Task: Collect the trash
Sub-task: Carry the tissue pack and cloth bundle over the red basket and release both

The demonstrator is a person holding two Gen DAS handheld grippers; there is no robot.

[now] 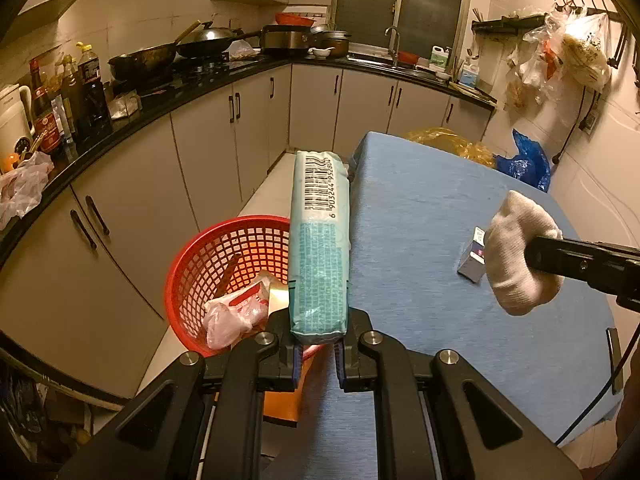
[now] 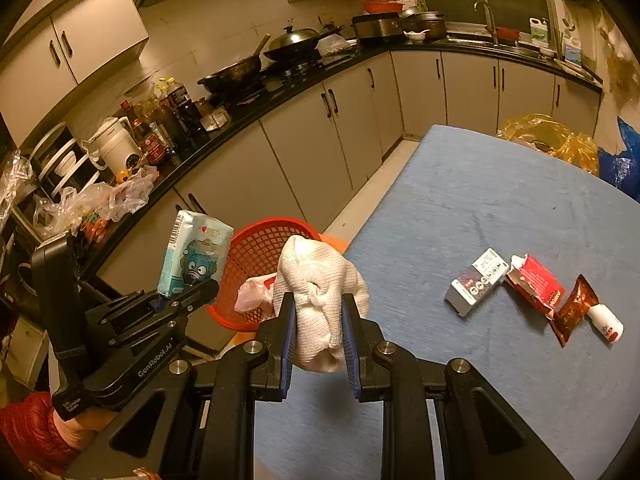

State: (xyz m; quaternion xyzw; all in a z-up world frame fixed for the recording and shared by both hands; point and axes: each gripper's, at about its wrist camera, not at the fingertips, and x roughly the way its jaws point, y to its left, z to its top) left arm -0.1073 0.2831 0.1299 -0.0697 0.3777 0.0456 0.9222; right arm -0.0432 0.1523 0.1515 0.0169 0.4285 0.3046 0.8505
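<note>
Left claw (image 1: 318,350): closed on the lower end of a pale teal tissue pack (image 1: 320,240), soft plastic wrap, oblong, held upright with a barcode at the top. Right claw (image 2: 319,346): jaws nearly closed, clamped on a bunched white knitted cloth (image 2: 320,304), coarse weave, lumpy, bulging above the pads.

Hidden or unclear: the contact of the left pads with the pack is partly covered by the pack's own bottom edge. The red plastic mesh basket (image 1: 224,264) is cut by the pack in the left view and by the cloth in the right view; its base cannot be made out. Inside it, a crumpled pink-white plastic bag (image 1: 232,316) and a dark stick-like item are seen, the latter not identifiable. Print on the pack is too small to read.

View differences: the pack's broad face, with a blue cartoon figure, is shown only by the right wrist camera (image 2: 196,256); the left camera gives the narrow side. On the blue cloth-covered table (image 2: 480,208), the right view shows a small grey carton (image 2: 476,282), a torn red wrapper (image 2: 534,286), a brown glossy sachet (image 2: 574,308) and a small white bottle (image 2: 608,322), lying close together. In the left view only the grey carton is glimpsed, half behind the cloth. The basket stands off the table's edge, beside the cabinets.
</note>
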